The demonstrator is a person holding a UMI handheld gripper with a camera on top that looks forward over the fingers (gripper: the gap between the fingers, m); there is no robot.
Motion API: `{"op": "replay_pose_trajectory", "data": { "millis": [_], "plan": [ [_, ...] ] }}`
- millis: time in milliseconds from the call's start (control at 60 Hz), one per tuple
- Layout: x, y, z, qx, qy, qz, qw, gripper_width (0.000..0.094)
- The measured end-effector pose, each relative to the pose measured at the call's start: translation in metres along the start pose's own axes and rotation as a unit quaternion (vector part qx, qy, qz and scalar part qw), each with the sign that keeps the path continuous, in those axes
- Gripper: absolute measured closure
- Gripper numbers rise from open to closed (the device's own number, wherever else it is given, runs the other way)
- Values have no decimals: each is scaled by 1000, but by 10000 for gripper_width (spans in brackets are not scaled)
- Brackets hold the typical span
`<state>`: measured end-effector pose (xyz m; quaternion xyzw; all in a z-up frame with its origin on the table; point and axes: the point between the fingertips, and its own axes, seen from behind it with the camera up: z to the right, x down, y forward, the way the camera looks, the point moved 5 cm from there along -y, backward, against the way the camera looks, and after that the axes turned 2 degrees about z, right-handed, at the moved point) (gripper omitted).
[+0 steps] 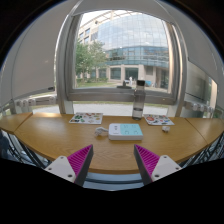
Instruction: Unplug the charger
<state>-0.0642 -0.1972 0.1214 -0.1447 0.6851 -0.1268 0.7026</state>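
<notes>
- Your jaws (111,163) are spread wide, holding nothing, above the wooden tabletop (60,135).
- A pale book (126,131) lies just ahead.
- Papers (86,118) sit near the window (125,50).
- You can't make out the charger; a dark upright object (138,101) stands beyond the book.

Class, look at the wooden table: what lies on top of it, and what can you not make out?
On the wooden table lie a light book, two flat printed items and a dark upright object. No charger is discernible. The gripper is open.

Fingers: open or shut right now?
Open. The fingers stand wide apart, empty, with bare wooden table between; the blue book lies beyond them.
</notes>
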Motion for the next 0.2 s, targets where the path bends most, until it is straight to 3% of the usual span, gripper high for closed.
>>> {"op": "replay_pose_trajectory", "data": {
  "millis": [200],
  "plan": [
    [-5, 0, 1, 7, -6, 9, 1000, 120]
  ]
}}
